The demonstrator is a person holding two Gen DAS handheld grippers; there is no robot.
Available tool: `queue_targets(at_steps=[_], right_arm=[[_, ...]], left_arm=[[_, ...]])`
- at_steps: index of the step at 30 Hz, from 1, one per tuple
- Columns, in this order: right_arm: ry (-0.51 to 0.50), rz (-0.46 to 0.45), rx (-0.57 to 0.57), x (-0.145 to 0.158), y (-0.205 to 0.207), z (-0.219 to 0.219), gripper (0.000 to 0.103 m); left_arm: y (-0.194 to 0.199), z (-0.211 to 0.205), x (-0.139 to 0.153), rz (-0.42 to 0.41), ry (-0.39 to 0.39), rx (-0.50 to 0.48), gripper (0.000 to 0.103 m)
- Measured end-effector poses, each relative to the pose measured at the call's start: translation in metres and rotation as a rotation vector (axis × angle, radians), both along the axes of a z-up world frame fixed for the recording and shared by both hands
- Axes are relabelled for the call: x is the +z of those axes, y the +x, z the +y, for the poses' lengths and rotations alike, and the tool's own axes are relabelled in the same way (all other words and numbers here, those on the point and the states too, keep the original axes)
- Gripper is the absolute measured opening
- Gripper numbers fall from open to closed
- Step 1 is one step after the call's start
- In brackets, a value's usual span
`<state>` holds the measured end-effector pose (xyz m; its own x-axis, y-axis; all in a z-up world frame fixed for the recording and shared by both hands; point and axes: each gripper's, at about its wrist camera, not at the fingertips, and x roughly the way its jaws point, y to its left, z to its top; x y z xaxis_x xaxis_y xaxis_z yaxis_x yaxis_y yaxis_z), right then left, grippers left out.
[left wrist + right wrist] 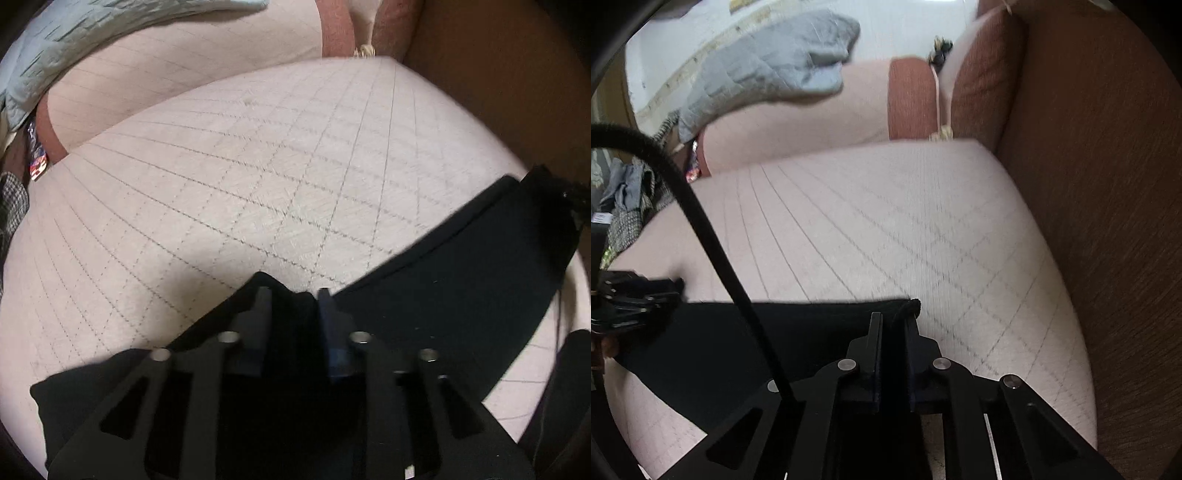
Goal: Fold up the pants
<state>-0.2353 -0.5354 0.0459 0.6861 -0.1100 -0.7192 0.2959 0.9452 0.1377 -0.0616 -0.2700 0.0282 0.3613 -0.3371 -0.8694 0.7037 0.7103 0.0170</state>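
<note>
Gripping: both claws pinch one edge of the black pants (746, 343), which lie on the quilted pink cushion (258, 166) of a sofa.
Left claw: the left claw (293, 295) has its fingers drawn near together on a raised peak of dark cloth; the fabric bunches up between them.
Right claw: the right claw (892, 321) is pressed almost shut on the frayed corner of the same edge, cloth showing between the fingers.
Pants position: spread flat along the near side of the cushion, the edge stretched between the two claws; the far part of the cushion is bare.
Step in hand: my reading is the grasp that begins a fold, with both corners secured.
Next move: likely lifting both corners together and carrying them over evenly, keeping the edge taut.
Risk: dark cloth on dark fingers hides how deep each hold is; a shallow pinch could slip.
Surroundings: a grey quilted blanket (768, 62) lies well apart at the back.
</note>
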Motion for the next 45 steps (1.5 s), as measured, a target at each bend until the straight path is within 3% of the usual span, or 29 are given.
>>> queue_targets(at_steps=[6, 10, 12, 14, 15, 16, 17, 20, 23, 30, 32, 37, 39, 41, 44, 45], right_arm=[[-0.006, -0.011, 0.033, 0.005, 0.016, 0.004, 0.009], [0.007, 0.107, -0.01, -0.033, 0.035, 0.0, 0.009], [0.007, 0.114, -0.028, -0.04, 0.036, -0.001, 0.009], [-0.007, 0.107, -0.036, -0.032, 0.033, 0.001, 0.017], [-0.029, 0.105, -0.055, -0.026, 0.03, 0.002, 0.036], [-0.037, 0.091, -0.06, -0.021, 0.026, 0.003, 0.046], [-0.027, 0.065, -0.046, -0.014, 0.021, 0.006, 0.046], [0.039, -0.025, 0.05, 0.008, 0.012, 0.028, 0.046], [0.13, -0.071, 0.192, 0.018, 0.019, 0.061, 0.046], [0.221, -0.062, 0.451, 0.015, 0.073, 0.163, 0.046], [0.228, -0.054, 0.531, 0.013, 0.083, 0.196, 0.046], [0.159, -0.08, 0.761, 0.008, 0.073, 0.278, 0.046], [0.046, -0.086, 0.824, 0.004, 0.068, 0.31, 0.046], [-0.044, -0.081, 0.845, -0.005, 0.069, 0.332, 0.046], [-0.08, -0.06, 0.858, -0.021, 0.079, 0.347, 0.045], [-0.113, -0.055, 0.847, -0.027, 0.083, 0.352, 0.037]], left_arm=[[-0.002, 0.025, 0.016, -0.039, -0.07, 0.03, 0.014], [0.009, 0.02, -0.005, 0.046, -0.073, 0.05, 0.014], [0.012, 0.023, -0.007, 0.066, -0.102, 0.072, 0.014], [0.019, 0.036, 0.001, 0.131, -0.176, 0.096, 0.019], [0.022, 0.045, 0.006, 0.157, -0.21, 0.107, 0.022], [0.023, 0.06, 0.014, 0.168, -0.253, 0.128, 0.027], [0.021, 0.07, 0.021, 0.15, -0.277, 0.147, 0.028], [0.015, 0.114, 0.037, 0.086, -0.297, 0.208, 0.029], [0.009, 0.158, 0.039, 0.074, -0.292, 0.284, 0.029], [-0.011, 0.225, 0.004, 0.112, -0.209, 0.42, 0.028], [-0.016, 0.235, -0.002, 0.13, -0.25, 0.419, 0.028], [-0.025, 0.246, 0.012, 0.122, -0.306, 0.425, 0.028], [-0.026, 0.256, 0.017, 0.128, -0.35, 0.439, 0.028], [-0.025, 0.27, 0.02, 0.136, -0.394, 0.473, 0.028], [-0.017, 0.293, 0.021, 0.144, -0.459, 0.548, 0.031], [-0.015, 0.302, 0.019, 0.141, -0.467, 0.581, 0.035]])
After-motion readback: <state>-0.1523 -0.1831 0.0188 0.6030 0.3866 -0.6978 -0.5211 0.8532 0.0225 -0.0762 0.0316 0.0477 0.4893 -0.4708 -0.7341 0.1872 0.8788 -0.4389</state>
